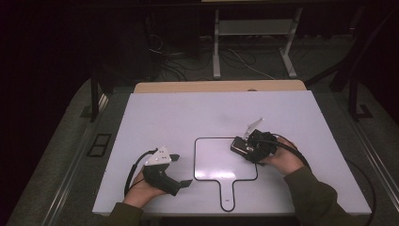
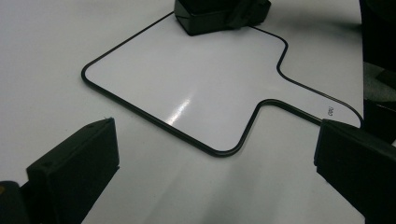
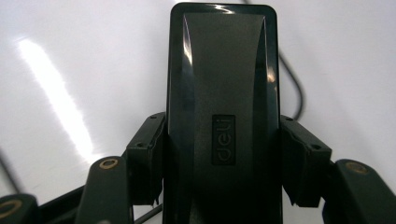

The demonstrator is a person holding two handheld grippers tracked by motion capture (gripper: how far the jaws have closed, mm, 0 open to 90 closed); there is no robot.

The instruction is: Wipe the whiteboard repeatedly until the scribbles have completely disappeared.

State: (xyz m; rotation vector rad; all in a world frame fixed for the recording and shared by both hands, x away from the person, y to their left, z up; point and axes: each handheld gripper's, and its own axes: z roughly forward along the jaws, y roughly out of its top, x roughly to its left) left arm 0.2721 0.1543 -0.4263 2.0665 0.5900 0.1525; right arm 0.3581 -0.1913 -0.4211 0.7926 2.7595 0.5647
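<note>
Left gripper (image 1: 181, 170): held in the person's left hand (image 1: 141, 190) at the near left of the white worktop (image 1: 164, 113), resting low on it; its fingers (image 2: 74, 168) are spread wide with nothing between them, released. It points toward the outlined panel.
Outlined panel (image 1: 211, 160): a white paddle-shaped board with a thin black border and a short handle toward the person, lying flat at the middle of the worktop. In the left gripper view (image 2: 187, 88) it lies just ahead of the spread fingers, light glinting off its surface.
Black block (image 1: 241, 146): a glossy black oblong object with the raised word "deli" on its top, seen close in the right gripper view (image 3: 222, 93). It sits at the right edge of the panel, its far end over the border line.
Right gripper (image 1: 244, 148): held in the person's right hand (image 1: 284, 160), right of the panel, aimed left. Its fingers (image 3: 147, 154) press on both long sides of the black block, clenched on it.
</note>
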